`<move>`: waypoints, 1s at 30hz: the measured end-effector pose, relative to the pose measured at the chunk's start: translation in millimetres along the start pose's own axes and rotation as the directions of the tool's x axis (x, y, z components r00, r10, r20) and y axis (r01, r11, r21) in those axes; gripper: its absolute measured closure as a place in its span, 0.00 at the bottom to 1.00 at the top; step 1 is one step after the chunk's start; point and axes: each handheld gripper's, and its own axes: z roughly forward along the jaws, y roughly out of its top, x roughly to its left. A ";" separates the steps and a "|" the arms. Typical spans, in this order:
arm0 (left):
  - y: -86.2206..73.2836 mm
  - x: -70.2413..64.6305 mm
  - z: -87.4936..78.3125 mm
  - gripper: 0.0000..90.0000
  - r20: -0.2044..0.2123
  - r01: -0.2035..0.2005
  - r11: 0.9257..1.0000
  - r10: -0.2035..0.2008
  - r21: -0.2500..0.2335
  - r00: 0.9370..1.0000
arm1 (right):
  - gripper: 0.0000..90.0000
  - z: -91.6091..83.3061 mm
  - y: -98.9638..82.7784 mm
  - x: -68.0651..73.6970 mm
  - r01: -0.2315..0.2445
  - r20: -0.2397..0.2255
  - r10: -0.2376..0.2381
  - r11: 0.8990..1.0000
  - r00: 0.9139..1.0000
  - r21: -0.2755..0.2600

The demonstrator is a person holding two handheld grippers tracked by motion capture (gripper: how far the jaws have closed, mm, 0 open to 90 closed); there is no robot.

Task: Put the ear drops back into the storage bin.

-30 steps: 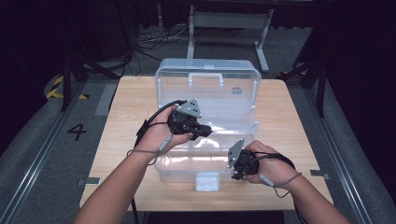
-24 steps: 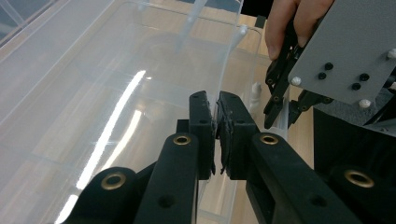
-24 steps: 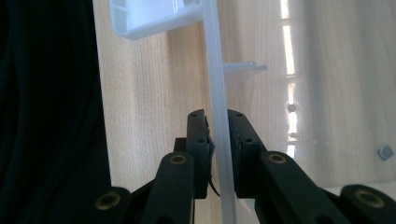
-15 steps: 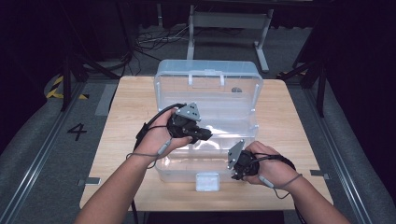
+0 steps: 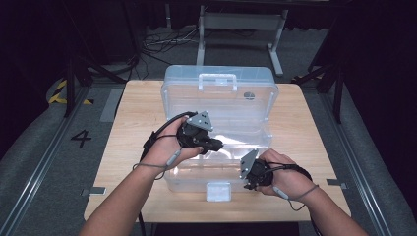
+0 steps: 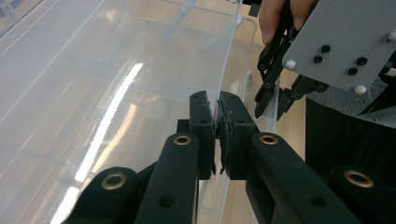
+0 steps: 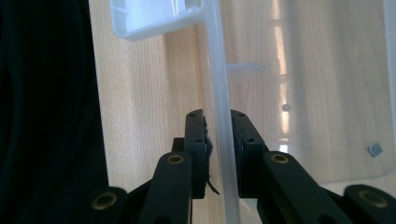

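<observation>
A clear plastic box [image 5: 219, 147] sits in the middle of the tabletop [image 5: 133, 123], lid [image 5: 220, 91] swung back and standing up at the far side, white handle [image 5: 217, 78] on top of it.

The left tongs [image 5: 216, 146] reach in over the box's open tray from the person's left. In the left gripper view the left tongs [image 6: 217, 119] are pressed nearly together, pinching a thin clear wall [image 6: 229, 56] of the box; the wall's edge runs straight up from between the pads. The left hand [image 5: 169, 145] wraps the gripper body, with the grey plate [image 5: 200, 119] on top.

The right tongs [image 5: 248, 186] sit at the box's near right corner, just right of the white latch [image 5: 218, 191] on the front rim. In the right gripper view the right tongs [image 7: 218, 128] straddle the box's frosted rim [image 7: 217, 70]. The right pad lies against it, while a narrow gap shows between the rim and the left pad. These jaws have just been opening a little, with the rim between them. Beyond the tips, to the upper left, the latch [image 7: 154, 14] juts out over the wood. The right hand [image 5: 285, 172] holds its gripper low, close to the tabletop's near edge.

The two tongs are near each other, the right ones nearer the person and further right. In the left gripper view the other gripper's plate [image 6: 345, 42] shows just beyond the pinched wall.
</observation>
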 end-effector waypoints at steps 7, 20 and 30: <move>-0.4 -1.8 0.5 0.94 -0.003 0.001 1.000 -0.001 0.009 1.000 | 0.86 -0.3 0.6 1.8 -0.001 0.008 0.001 1.000 1.000 0.007; -3.9 -5.4 2.6 0.94 0.007 0.001 1.000 -0.001 0.010 1.000 | 0.87 -14.6 2.0 4.7 -0.005 0.030 0.006 1.000 1.000 -0.031; -6.5 -7.8 3.1 0.95 0.009 -0.004 1.000 0.004 0.015 1.000 | 0.93 -42.6 6.0 8.6 0.004 0.047 0.001 0.995 0.999 -0.100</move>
